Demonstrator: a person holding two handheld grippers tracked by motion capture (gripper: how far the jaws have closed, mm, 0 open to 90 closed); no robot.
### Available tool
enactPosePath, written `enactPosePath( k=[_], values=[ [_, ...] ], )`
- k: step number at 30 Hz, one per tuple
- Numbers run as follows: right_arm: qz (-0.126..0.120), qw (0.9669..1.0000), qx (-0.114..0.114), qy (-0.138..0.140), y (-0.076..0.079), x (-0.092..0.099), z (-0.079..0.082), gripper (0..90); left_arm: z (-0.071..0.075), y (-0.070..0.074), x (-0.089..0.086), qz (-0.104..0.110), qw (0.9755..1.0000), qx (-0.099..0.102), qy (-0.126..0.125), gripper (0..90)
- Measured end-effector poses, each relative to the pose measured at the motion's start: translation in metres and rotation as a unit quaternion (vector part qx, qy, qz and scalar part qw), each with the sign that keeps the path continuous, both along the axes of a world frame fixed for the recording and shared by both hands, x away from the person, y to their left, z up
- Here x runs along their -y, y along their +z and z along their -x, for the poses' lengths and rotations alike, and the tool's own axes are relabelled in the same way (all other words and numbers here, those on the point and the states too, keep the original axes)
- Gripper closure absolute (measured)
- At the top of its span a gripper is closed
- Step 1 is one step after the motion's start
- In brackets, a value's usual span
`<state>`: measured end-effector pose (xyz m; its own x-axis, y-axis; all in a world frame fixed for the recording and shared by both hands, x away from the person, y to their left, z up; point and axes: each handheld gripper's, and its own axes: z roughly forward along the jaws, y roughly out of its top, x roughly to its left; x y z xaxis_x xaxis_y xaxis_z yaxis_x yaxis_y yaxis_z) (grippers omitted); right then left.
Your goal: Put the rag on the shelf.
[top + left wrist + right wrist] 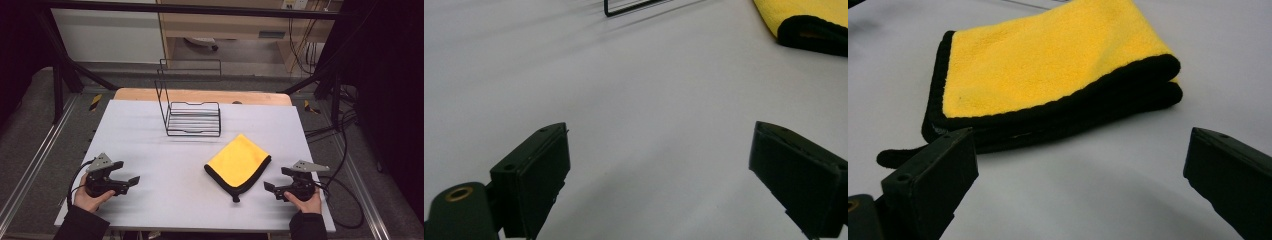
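Observation:
A folded yellow cloth with a black border point(237, 164) lies on the white table point(165, 165), right of centre. My right gripper point(278, 179) rests near the front right edge, open, its jaws pointing left at the cloth's corner. In the right gripper view the cloth point(1048, 75) lies just beyond the empty gap of the right gripper point(1083, 165). My left gripper point(127, 171) sits at the front left, open, pointing right over bare table. In the left gripper view the left gripper point(664, 170) holds nothing, and the cloth's edge point(809, 25) shows at the top right.
A black wire rack point(192, 112) with a tall back frame stands at the table's far middle; its base point(634, 6) shows in the left gripper view. Cables trail from both grippers. Beyond the table runs a wooden edge point(200, 95) and a dark metal frame.

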<state>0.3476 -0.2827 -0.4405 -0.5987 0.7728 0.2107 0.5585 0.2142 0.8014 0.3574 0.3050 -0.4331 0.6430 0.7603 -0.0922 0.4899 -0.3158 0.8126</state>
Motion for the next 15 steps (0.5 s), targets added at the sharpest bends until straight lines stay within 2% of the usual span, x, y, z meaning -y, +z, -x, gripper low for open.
enactPosePath(
  k=[15],
  values=[
    [0.003, 1.0000, -0.002, -0.002, 0.000, -0.001, 0.001, 1.4, 0.001, -0.001, 0.012, 0.001, 1.0000, -0.001, -0.008, 9.9]
  ],
)
